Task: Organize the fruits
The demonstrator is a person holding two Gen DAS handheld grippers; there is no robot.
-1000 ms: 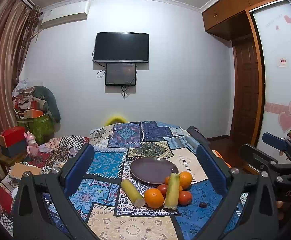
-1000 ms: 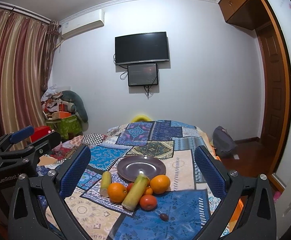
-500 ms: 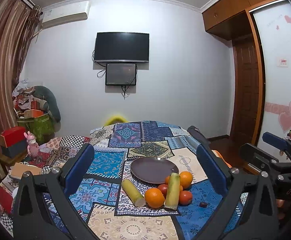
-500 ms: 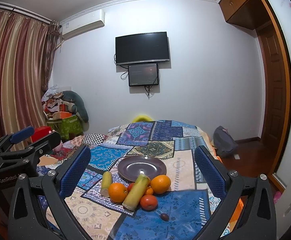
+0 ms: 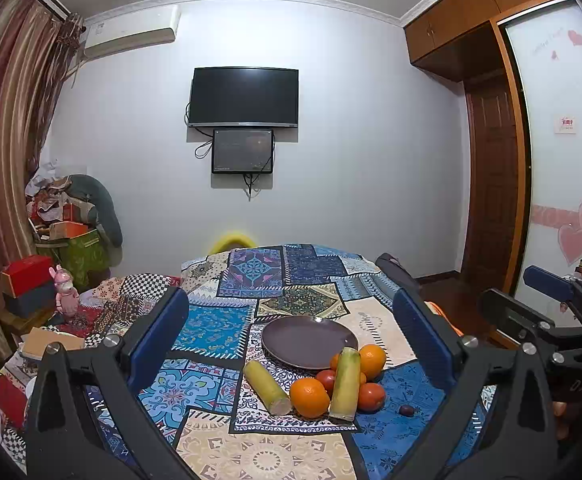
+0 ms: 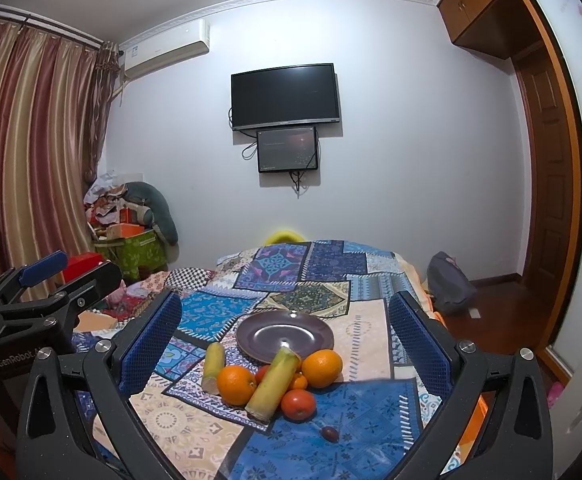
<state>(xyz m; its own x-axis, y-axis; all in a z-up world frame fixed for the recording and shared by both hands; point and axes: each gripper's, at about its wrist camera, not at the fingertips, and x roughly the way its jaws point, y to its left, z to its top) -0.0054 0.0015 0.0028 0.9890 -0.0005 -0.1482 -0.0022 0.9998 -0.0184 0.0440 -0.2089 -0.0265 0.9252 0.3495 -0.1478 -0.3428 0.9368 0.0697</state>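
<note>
Both grippers spread wide, nothing held: left gripper [image 5: 291, 324], right gripper [image 6: 285, 320]. Round dark purple plate [image 6: 285, 336] sits bare on the patchwork cloth [image 6: 195, 420]. Just in front of the plate: two oranges [image 6: 235, 385], two yellow-green cane pieces [image 6: 273, 382], red tomatoes [image 6: 298, 404], clustered and touching. Small dark fruit [image 6: 330, 433] lies apart, nearer the camera.

Black-framed tongs [image 5: 289, 336] with blue ribbed pads [image 5: 159, 332], silver screws, "GenRobot" lettering.
</note>
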